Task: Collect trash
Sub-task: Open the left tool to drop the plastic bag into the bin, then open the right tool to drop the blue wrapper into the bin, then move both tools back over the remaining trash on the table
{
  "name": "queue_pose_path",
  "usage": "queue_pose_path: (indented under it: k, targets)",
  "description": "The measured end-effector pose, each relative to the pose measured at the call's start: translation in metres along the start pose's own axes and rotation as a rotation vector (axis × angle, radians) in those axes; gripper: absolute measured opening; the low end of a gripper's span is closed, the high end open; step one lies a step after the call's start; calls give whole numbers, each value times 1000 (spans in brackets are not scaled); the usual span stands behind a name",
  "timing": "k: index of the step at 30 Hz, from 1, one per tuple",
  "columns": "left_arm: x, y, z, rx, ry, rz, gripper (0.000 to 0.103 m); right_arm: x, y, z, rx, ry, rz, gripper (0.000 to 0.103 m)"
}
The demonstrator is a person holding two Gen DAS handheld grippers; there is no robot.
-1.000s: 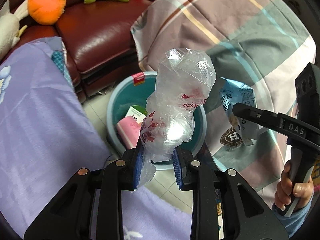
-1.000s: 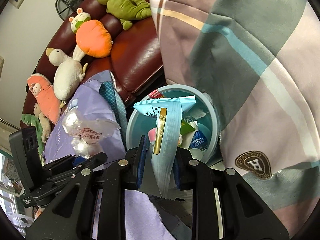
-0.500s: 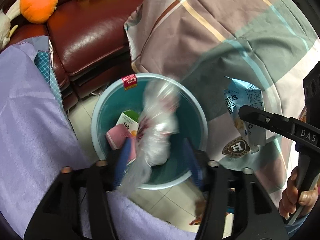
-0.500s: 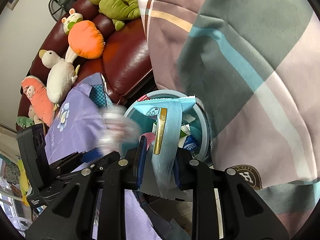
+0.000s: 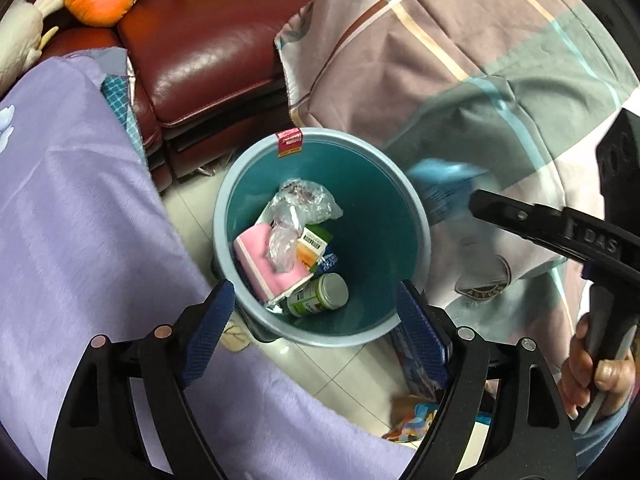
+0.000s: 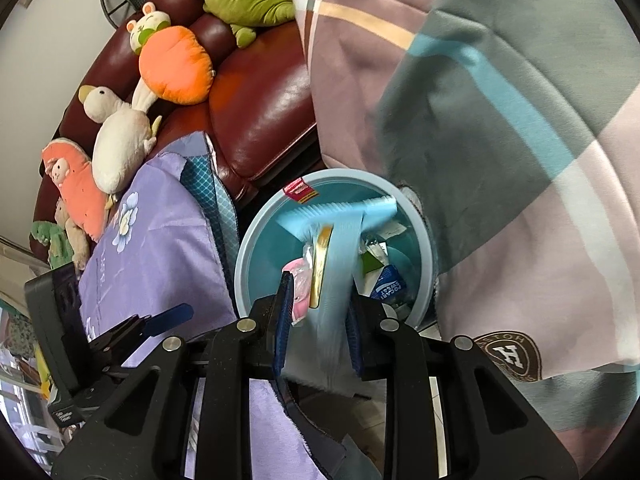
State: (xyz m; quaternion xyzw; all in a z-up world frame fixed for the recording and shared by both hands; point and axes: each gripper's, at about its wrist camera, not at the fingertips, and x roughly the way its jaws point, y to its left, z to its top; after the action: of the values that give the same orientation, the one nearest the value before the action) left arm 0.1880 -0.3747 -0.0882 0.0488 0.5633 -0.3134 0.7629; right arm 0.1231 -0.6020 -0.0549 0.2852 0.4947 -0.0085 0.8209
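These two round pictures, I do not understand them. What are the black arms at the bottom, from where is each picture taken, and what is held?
No robot is here: a person holds a hand tool with a two-finger claw in each hand. A wide-angle camera sits on each tool and looks along its fingers, so each picture shows its own claw at the bottom.

In the left view, the left claw is opening with nothing between its blue pads. Below it stands the teal bin on the tiled floor, with a clear plastic bag, a pink pack and a small bottle inside.

In the right view, the right claw grips a light blue wrapper above the bin.
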Motion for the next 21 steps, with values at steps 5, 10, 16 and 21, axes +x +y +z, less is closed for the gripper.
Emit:
queue_pose_path:
  k: [5,10,16,21]
  targets:
    - [-15,2,-12,10,-23,0,91,6,10,-2,-11,6,-5,55]
    - [-22,4,-19,4,-28,-11,91,3,14,-4,-5,2,-16,71]
    - [-34,11,-28,-15,-37,-22,91,-5,22,-14,-9,12,-47,78]
    - [-54,18,-38,-25,-64,-20,93,-11,33,-25,-14,22,-61,80]
